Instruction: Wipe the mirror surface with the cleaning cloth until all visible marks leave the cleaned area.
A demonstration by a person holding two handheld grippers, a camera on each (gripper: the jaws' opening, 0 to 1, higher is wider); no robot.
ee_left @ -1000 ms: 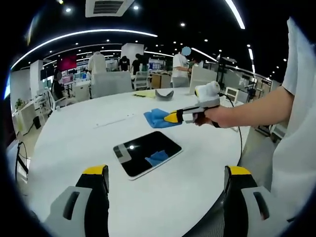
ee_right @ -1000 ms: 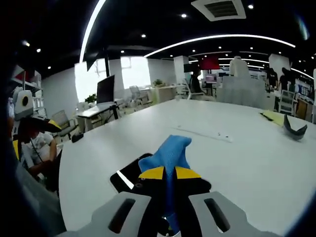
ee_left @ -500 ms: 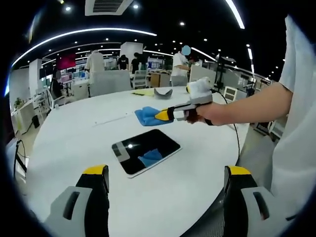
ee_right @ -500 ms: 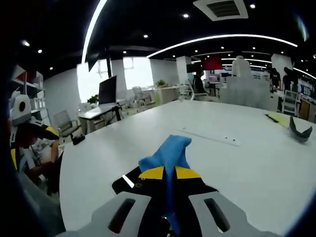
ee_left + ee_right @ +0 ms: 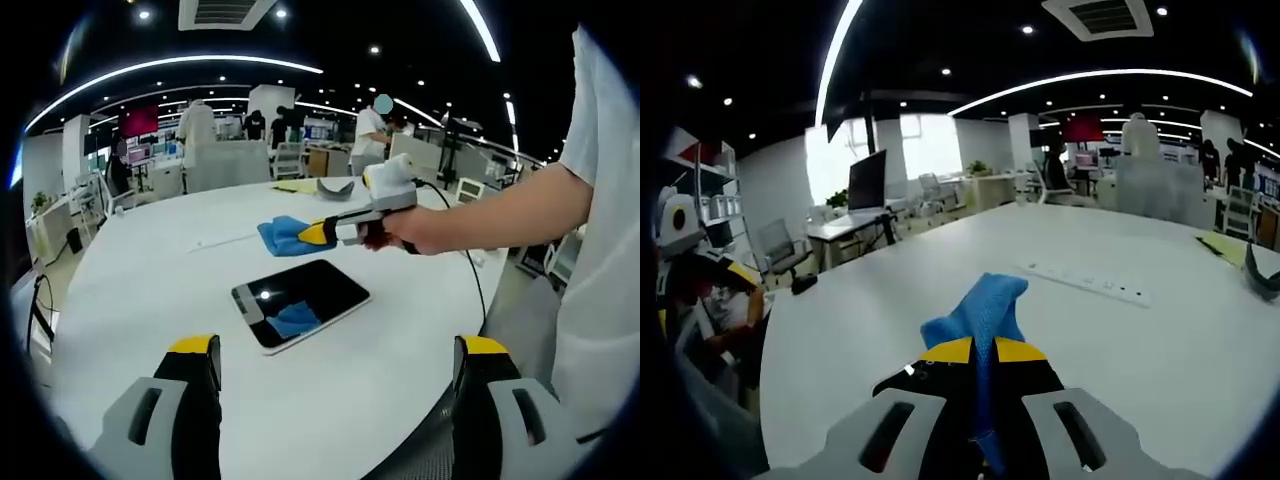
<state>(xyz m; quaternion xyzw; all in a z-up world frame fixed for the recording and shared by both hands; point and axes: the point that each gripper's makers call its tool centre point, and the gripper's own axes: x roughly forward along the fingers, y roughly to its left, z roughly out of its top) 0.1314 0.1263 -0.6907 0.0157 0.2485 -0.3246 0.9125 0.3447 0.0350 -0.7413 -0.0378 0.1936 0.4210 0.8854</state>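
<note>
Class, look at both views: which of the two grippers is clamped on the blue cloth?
The right gripper: its jaws are shut on the blue cloth, held above the mirror. The left gripper has its jaws wide apart, holding nothing.

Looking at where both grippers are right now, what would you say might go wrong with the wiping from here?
The right gripper holds the blue cloth in the air beyond the mirror, so a descent from here could wipe bare table instead. Little cloth sticks out past the fingers, so hard tips might scrape the glass. The left gripper hangs open, so the mirror may slide when pushed.
</note>
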